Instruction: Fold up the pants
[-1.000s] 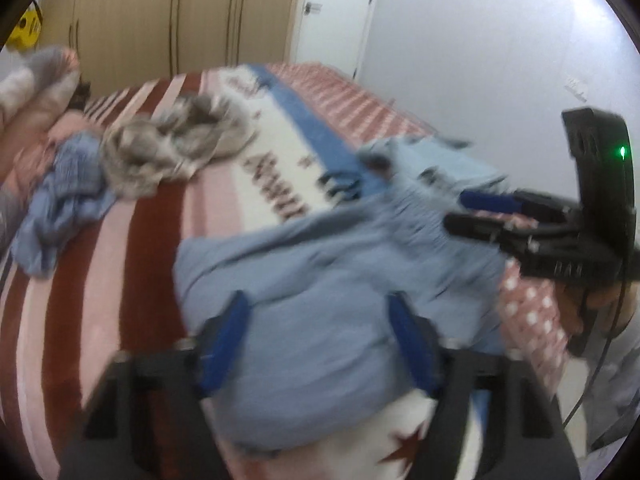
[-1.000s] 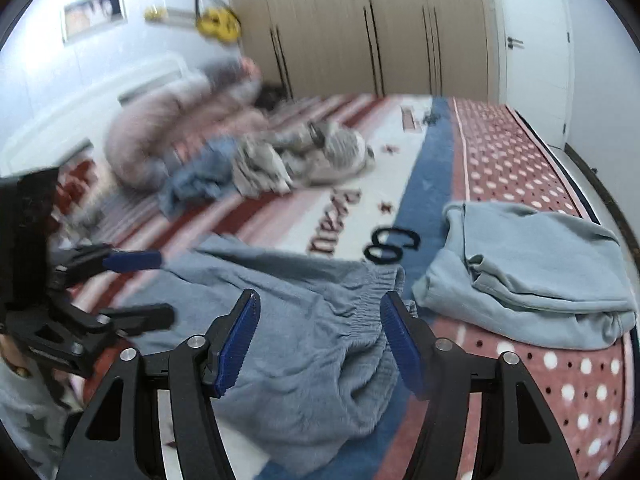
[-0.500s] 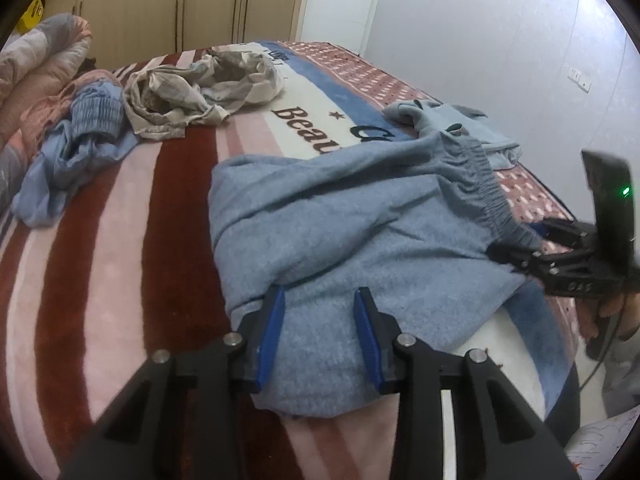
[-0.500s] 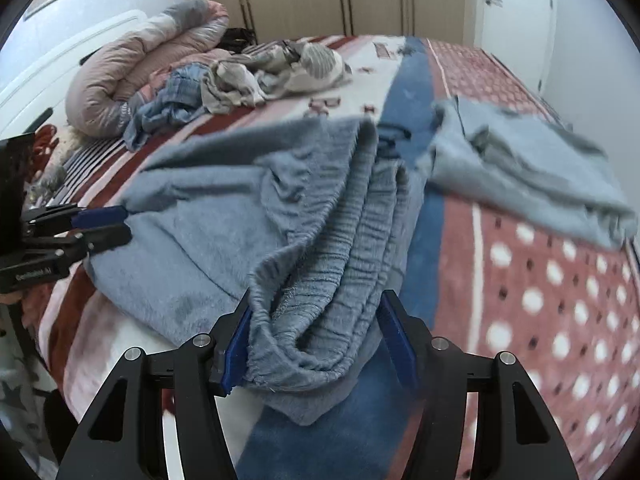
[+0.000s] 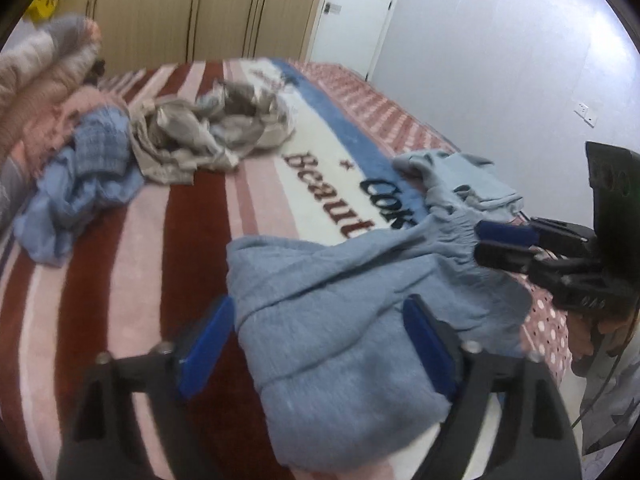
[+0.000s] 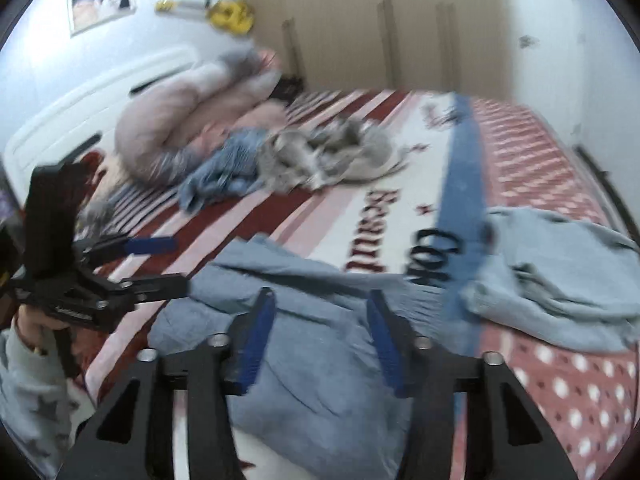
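Note:
The blue-grey pants (image 5: pixel 320 280) lie folded near the front edge of the bed, waistband to the right. My left gripper (image 5: pixel 318 344) hovers over their near end with its jaws opening; cloth lies between the fingers, and the pads stand clear of it. From the right wrist view the left gripper (image 6: pixel 180 261) sits at the pants' (image 6: pixel 312 280) left edge. My right gripper (image 6: pixel 320 340) is over the waistband end, jaws closing, with flat cloth between the pads and no visible pinch. In the left wrist view the right gripper (image 5: pixel 478 240) has its tips at the gathered waistband.
A folded light blue garment (image 6: pixel 560 272) lies right of the pants. Crumpled grey-beige clothes (image 5: pixel 208 132) and a blue garment (image 5: pixel 80 176) sit farther back on the striped blanket (image 5: pixel 120 280). A rolled quilt (image 6: pixel 180 128) lies by the headboard. Wardrobe doors stand behind.
The left jaws, narrow on the pants' edge half a second ago, have spread wide. The right jaws have drawn closer, and the waistband bunched between them now lies flatter.

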`<state>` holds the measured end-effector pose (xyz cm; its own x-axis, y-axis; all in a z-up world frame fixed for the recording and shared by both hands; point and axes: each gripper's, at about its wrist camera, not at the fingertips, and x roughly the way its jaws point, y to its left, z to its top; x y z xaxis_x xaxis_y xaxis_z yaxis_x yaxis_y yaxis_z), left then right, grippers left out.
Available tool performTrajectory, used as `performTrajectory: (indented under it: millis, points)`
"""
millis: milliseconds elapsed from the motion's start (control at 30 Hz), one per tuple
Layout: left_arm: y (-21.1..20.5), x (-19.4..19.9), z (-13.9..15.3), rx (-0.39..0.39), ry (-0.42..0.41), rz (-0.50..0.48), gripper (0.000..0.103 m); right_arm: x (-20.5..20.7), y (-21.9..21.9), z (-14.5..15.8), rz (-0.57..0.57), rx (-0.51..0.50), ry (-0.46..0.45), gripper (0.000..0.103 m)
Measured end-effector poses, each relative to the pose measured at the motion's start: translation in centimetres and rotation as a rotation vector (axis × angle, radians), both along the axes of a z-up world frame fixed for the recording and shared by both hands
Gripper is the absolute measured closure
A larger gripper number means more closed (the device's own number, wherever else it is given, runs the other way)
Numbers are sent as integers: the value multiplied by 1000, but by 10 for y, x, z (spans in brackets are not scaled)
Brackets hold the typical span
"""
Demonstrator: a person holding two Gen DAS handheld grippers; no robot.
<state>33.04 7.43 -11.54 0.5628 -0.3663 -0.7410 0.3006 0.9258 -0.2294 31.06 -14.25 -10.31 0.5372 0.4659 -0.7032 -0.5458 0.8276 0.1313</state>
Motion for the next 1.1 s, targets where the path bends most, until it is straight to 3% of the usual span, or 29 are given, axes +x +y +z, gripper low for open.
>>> performTrajectory:
  millis: [33,67,267,467,567,700,767,867,967,1100]
  points:
    - [1,5,-4,4,20,2,43,7,5,-7,17,-18,27,79]
    - [1,11,-10,17,40,2,46,15,8,-16,32,-29,63,80]
    - [9,58,-36,107,61,53,46,26,-1,-58,74,-73,125,82]
    - [0,107,-63,172,115,31,39,26,-8,-69,109,-57,133,82]
    - [3,98,-47,122,140,41,39,30,-9,-67,103,-54,168,82]
    - [1,57,14,19,87,-38,38,31,-7,-41,79,-66,174,78]
    - [-6,40,32,-62,106,-108,34,30,-3,-27,82,-55,169,65]
    - [-22,26,20,-84,192,-163,34,41,4,-24,94,-30,244,62]
    - [-25,22,-22,-87,305,-134,34,51,13,-35,84,-79,243,62]
    - [-30,12,-36,-6,244,-125,38,45,3,-59,70,-188,205,62]
